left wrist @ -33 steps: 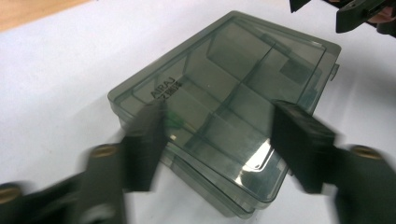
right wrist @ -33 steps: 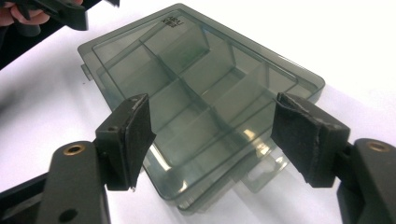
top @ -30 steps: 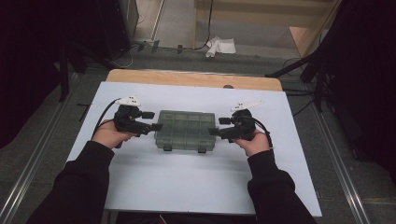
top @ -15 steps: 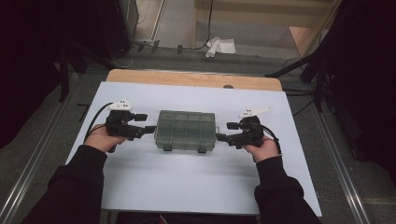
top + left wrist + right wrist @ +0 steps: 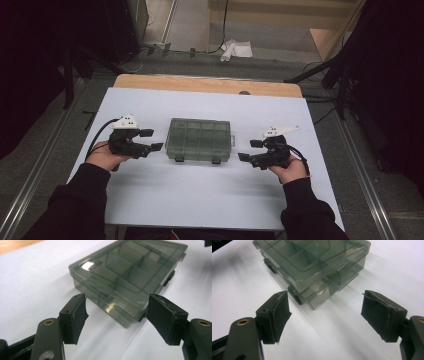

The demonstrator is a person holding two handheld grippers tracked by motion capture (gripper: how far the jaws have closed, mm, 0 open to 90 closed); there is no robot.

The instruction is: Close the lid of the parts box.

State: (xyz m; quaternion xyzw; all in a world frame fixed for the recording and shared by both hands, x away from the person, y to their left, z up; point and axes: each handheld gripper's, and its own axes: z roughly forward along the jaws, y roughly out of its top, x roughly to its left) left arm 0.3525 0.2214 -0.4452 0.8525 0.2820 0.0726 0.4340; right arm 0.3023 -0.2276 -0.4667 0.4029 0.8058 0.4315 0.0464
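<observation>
From above, the left gripper (image 5: 152,140), jaws open and empty, flanks a smoky divided organizer box (image 5: 200,139) lying closed mid-table (image 5: 150,100), the gaping, empty right gripper (image 5: 248,150) opposite, while gripper views reveal its black latches (image 5: 297,299).

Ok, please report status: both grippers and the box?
Left gripper and right gripper open, empty, flanking box. Compartment box shut, flat on table. Nothing in between.

No legible text, no labels, no numbers — nothing readable anywhere

Compartment box (image 5: 200,139) centred on table (image 5: 150,200)
</observation>
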